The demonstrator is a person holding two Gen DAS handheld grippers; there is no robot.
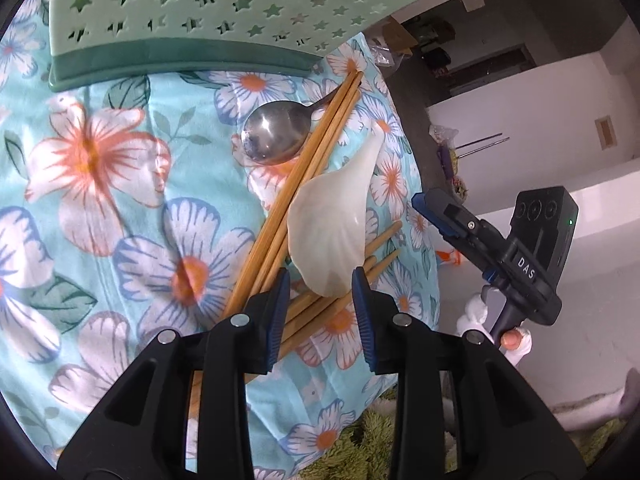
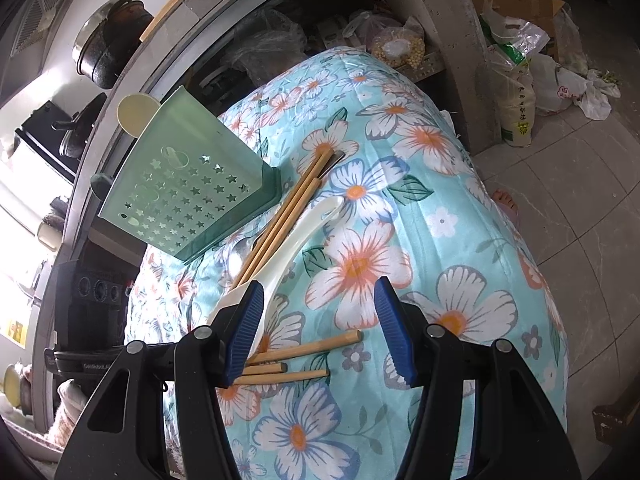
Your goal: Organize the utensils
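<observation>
A: Noting positions first. Utensils lie in a loose heap on the flower-print cloth [image 1: 120, 184] over the desk, toward its far edge, just in front of the green star-holed caddy [image 1: 200, 12]. White plastic ladle spoon [image 1: 328, 232] sits on top, its bowl lying across the crossed bamboo chopsticks [image 1: 304, 172]; steel spoon [image 1: 276, 132] lies beside them, its handle running under the sticks toward the caddy

B: Left claw [image 1: 320, 304]?

A: Partly open, nothing gripped. It hovers with its blue pads either side of the ladle bowl's rim, not pressing that I can see. Right claw [image 2: 320, 328] stands about half open and empty over bare cloth; three chopstick ends poke out just beside its left pad

B: Handling?

A: Ladle looks light, stiff, glossy, so likely slippery at the bowl, and the bowl is wide for these jaws. Better to take it at the narrow handle, near the neck. Chopsticks: light, rigid, round, will roll and scatter; take them as a bundle at mid-length, across the grain. Steel spoon is the heaviest and smooth; pinch the handle, though it is partly trapped under the sticks

B: Risk?

A: Lifting the ladle may drag the sticks beneath it. Cloth is soft and rumpled, so things may slide toward the desk's edge
</observation>
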